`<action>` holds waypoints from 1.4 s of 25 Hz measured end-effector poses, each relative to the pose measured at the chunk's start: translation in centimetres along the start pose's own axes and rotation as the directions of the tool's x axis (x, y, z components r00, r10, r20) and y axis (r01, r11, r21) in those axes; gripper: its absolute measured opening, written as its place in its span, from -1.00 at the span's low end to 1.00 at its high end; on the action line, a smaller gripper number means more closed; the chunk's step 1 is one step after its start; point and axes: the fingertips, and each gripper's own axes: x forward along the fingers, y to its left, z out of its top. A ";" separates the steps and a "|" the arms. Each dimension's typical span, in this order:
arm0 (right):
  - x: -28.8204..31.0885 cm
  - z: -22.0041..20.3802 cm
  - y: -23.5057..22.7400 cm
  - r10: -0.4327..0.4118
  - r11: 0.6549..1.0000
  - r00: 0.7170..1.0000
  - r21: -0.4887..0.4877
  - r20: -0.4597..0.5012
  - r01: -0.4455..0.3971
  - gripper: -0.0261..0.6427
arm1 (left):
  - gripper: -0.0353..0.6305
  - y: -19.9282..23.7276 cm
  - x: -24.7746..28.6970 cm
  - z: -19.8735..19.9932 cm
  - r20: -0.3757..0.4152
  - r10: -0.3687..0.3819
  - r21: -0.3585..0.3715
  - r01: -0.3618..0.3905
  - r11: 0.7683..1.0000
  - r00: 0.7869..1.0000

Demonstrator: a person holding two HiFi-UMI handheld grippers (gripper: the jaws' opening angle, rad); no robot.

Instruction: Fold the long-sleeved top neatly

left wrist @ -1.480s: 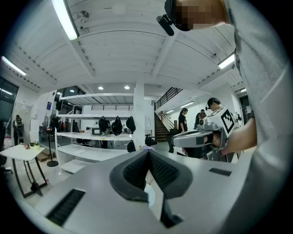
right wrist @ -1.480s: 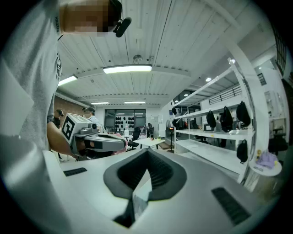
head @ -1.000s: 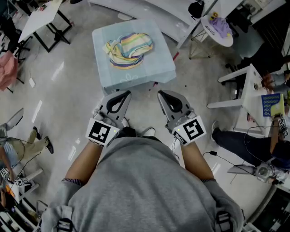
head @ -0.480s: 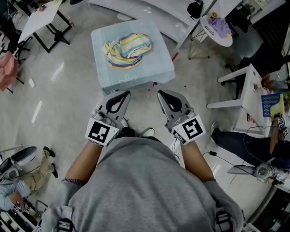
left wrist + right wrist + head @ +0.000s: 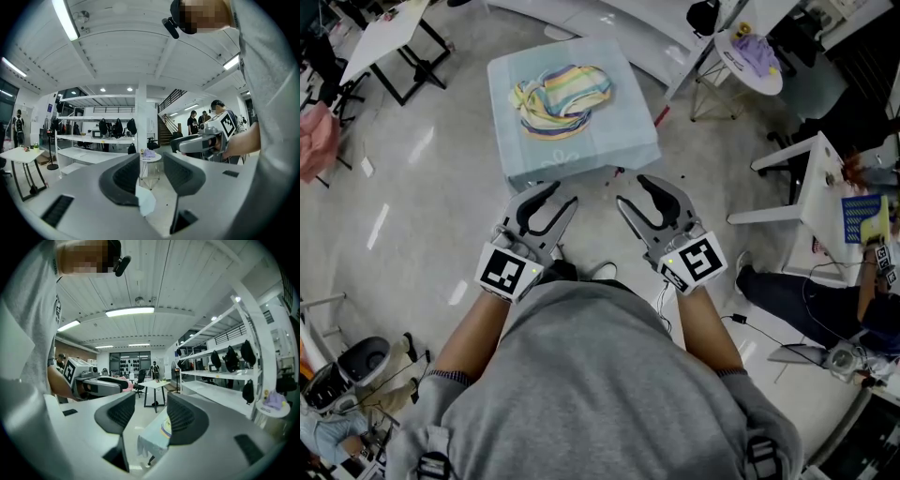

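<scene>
The top (image 5: 561, 98) lies bunched on the table (image 5: 581, 159). The left gripper (image 5: 562, 194) and right gripper (image 5: 633, 190) (both empty) have just been opening, short of it. It's likely limp and light, so pinch an outer edge.

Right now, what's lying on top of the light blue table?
A crumpled striped top lies bunched toward the far side of the table. The bunched fabric hides the cover under it and how its sleeves are arranged.
</scene>
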 end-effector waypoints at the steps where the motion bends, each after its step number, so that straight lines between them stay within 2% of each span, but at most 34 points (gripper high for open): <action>1: -0.2 0.0 -0.2 0.006 1.000 1.000 0.008 0.005 -0.006 -0.20 | -0.26 -0.1 0.2 -0.1 -0.007 0.004 -0.003 -0.004 1.000 1.000; 3: -0.7 -0.1 -0.7 0.015 1.000 1.000 0.019 0.007 -0.015 -0.04 | -0.03 -0.3 0.4 0.1 -0.012 0.020 -0.003 -0.020 1.000 1.000; 6: -1.5 -0.3 -1.4 0.020 1.000 1.000 0.020 0.002 -0.020 0.10 | 0.05 -0.6 0.7 0.6 0.012 0.039 0.014 -0.039 0.999 0.999; 10: -2.9 -0.8 -2.4 0.023 0.999 1.000 0.022 0.004 -0.023 0.11 | 0.06 -1.6 1.0 -0.3 -0.036 0.053 0.012 -0.052 0.999 0.998; 15: -3.8 -2.0 -3.7 0.049 0.999 0.998 0.014 -0.034 -0.049 0.11 | 0.06 -2.6 2.4 -0.5 -0.020 0.064 0.010 -0.063 0.998 0.998; 20: -3.1 -2.8 -5.9 0.050 0.998 0.998 0.028 -0.045 -0.049 0.10 | 0.06 -2.2 4.2 -1.6 -0.070 0.045 0.022 -0.044 0.999 0.997; 29: 3.4 -2.9 -10.0 0.066 0.998 0.993 0.014 -0.094 -0.065 0.09 | 0.03 5.1 8.7 -2.6 -0.020 0.064 -0.010 -0.065 0.998 0.998; 35: 10.0 -2.2 -12.8 0.077 0.997 0.989 0.015 -0.127 -0.076 0.09 | 0.00 11.3 12.0 -2.4 -0.019 0.041 -0.016 -0.041 0.999 0.999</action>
